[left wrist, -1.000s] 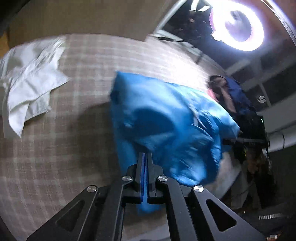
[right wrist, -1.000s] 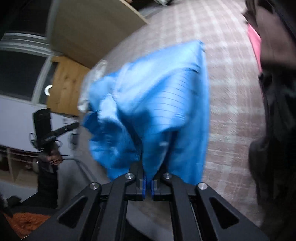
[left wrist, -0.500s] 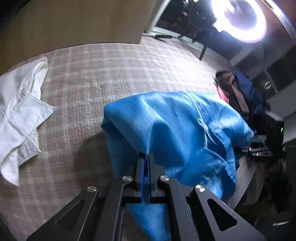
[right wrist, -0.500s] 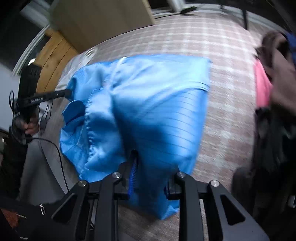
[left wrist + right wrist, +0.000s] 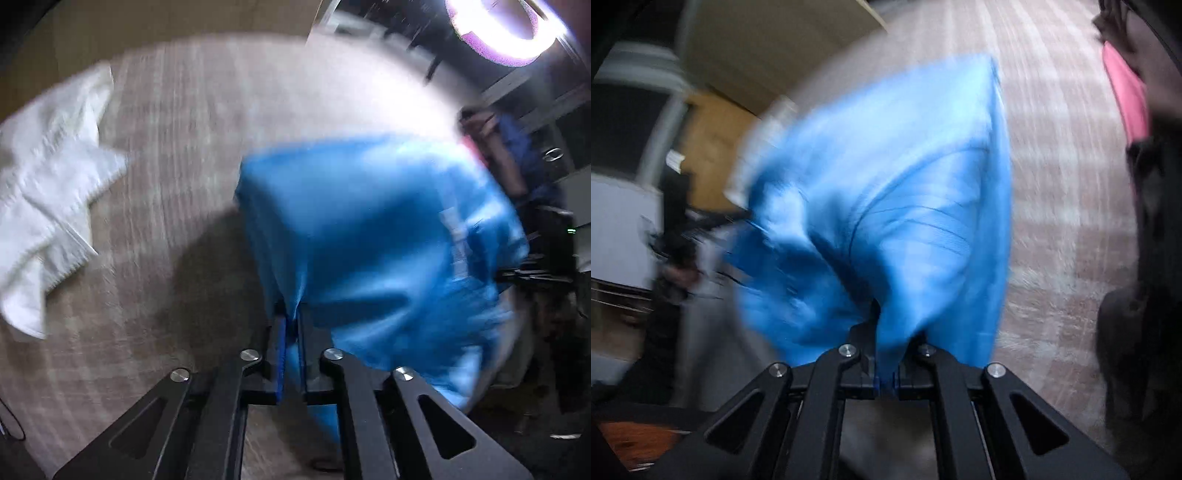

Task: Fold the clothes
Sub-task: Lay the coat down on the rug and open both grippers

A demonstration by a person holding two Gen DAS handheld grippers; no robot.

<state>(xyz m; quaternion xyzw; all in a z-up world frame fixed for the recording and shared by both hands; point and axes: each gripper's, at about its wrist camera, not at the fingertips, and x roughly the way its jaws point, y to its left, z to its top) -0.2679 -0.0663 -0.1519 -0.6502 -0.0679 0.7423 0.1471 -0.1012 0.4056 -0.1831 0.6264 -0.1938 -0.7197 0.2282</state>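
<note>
1. The left gripper [image 5: 291,325] is pointing steeply down at a plaid-covered surface [image 5: 177,155], and a fold of the blue garment [image 5: 369,236] is running between its blue pads.
2. Its jaws are parting slightly at this moment, with the cloth lying between them and the pads pressing on it.
3. The right gripper [image 5: 886,350] is gripping another bunch of the same blue garment [image 5: 886,192], which is rising out of the narrow gap as a gathered peak.
4. Its jaws are standing nearly together, clamped on that fabric.
5. The garment is hanging and billowing between the two grippers above the surface, casting a dark shadow on the plaid in the left wrist view; both pictures are smeared by motion, so its seams and shape are hard to read.
6. A crumpled white garment [image 5: 48,206] is lying on the surface well apart from the blue one, toward the left edge of the left wrist view.
7. A heap of dark clothing with a pink piece [image 5: 1126,99] is sitting at the right edge of the right wrist view.
8. A ring light [image 5: 509,29] is glaring at the upper right of the left wrist view.
</note>
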